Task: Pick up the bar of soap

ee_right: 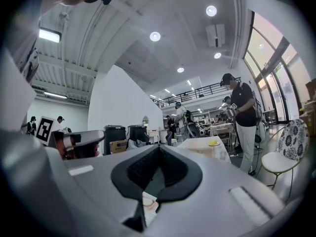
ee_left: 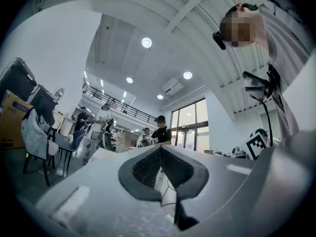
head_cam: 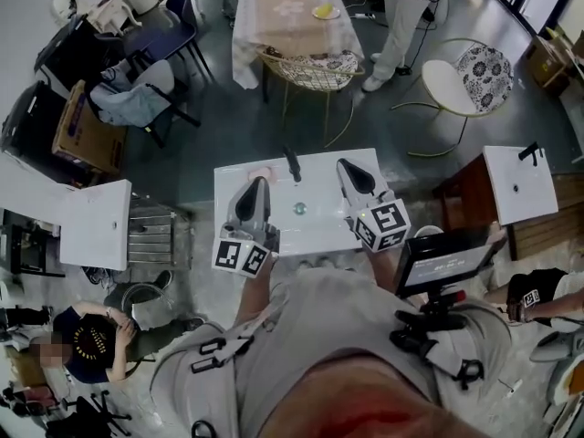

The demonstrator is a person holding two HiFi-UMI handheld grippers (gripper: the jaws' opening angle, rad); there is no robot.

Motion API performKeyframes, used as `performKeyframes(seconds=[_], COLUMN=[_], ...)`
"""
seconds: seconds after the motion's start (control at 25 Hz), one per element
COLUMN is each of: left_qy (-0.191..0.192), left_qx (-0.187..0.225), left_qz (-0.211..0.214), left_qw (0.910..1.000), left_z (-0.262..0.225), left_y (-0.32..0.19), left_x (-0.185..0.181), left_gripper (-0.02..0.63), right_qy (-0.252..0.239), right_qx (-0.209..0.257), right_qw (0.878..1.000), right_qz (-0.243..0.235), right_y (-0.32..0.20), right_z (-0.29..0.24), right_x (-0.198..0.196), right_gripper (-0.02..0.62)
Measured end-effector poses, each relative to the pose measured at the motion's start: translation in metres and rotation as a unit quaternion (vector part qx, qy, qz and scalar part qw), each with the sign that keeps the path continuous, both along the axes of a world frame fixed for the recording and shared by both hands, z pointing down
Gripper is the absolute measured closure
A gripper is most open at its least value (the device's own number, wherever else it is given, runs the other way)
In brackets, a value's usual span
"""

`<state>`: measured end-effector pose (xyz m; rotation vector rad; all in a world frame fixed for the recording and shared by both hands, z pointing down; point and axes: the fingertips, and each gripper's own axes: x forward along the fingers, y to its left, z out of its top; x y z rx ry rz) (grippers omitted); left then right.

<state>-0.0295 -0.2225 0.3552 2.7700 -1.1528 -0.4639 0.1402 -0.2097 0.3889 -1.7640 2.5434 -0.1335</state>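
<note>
- Big open rm, grey floor. Head view showed 3 white sink tops: centre sink top (head_cam: 315, 231) in front of the person, left sink top (head_cam: 96, 224) and right sink top (head_cam: 518, 183) off to the sides.
- Centre sink top had 1 black faucet (head_cam: 292, 163) at its back edge and 1 drain (head_cam: 299, 209) mid-basin.
- 1 bar of soap (head_cam: 260, 172), pale pink, lay flat on centre sink top's back left part, just left of the faucet. It was in neither gripper.
- 2 grippers, both over centre sink top, each w/ 1 marker cube: left cube (head_cam: 242, 256), right cube (head_cam: 381, 224).
- Left gripper (head_cam: 258, 183): fingers pressed together, nothing between them. Tip sat near the soap, on the person's side of it; couldn't tell if touching.
- Right gripper (head_cam: 345, 164): fingers pressed together, nothing pinched. It sat right of the faucet, well apart from the soap.
- Bkgd: 1 cloth-covered table (head_cam: 292, 16) w/ 1 yellow item (head_cam: 326, 11) on it, and 2 wire-frame chairs near it: 1 tucked at the table (head_cam: 310, 69), 1 w/ patterned back (head_cam: 456, 80).
- At least 2 other ppl: 1 standing by table (head_cam: 397, 26), 1 seated lower left (head_cam: 91, 336).
</note>
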Motion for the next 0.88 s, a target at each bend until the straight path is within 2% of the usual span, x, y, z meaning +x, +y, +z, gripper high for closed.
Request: performKeyframes(seconds=[0.24, 0.4, 0.56, 0.68, 0.72, 0.76, 0.8, 0.88], left_qy=[-0.003, -0.024, -0.019, -0.018, -0.013, -0.008, -0.007, -0.022], left_qx=[0.015, 0.022, 0.028, 0.013, 0.001, -0.009, -0.009, 0.014], left_qz=[-0.003, -0.027, -0.04, -0.05, -0.049, -0.045, -0.042, -0.052], left_qw=[0.9999, 0.9991, 0.9986, 0.9985, 0.9987, 0.9989, 0.9991, 0.9983], left_z=[-0.006, -0.01, -0.009, -0.003, -0.003, -0.004, -0.005, -0.01], left_y=[-0.014, -0.027, -0.046, -0.057, -0.06, -0.063, -0.066, -0.07], left_x=[-0.018, -0.028, -0.037, -0.046, -0.048, -0.05, -0.054, -0.065], left_gripper=[0.606, 0.6, 0.603, 0.584, 0.405, 0.172, 0.082, 0.083], right_qy=[0.003, 0.002, 0.004, 0.002, 0.003, 0.004, 0.005, 0.004], right_qx=[0.0, -0.007, -0.009, -0.016, -0.018, -0.019, -0.019, -0.019], right_qw=[1.0, 1.0, 1.0, 1.0, 0.999, 0.999, 0.999, 0.999], right_qz=[0.022, 0.027, 0.03, 0.026, 0.026, 0.025, 0.025, 0.026], right_y=[-0.008, -0.017, -0.032, -0.036, -0.034, -0.033, -0.033, -0.037], right_z=[-0.001, 0.003, 0.013, 0.02, 0.018, 0.017, 0.016, 0.017], right_x=[-0.008, -0.012, -0.014, -0.017, -0.019, -0.021, -0.025, -0.032], right_gripper=[0.594, 0.594, 0.594, 0.594, 0.594, 0.594, 0.594, 0.594])
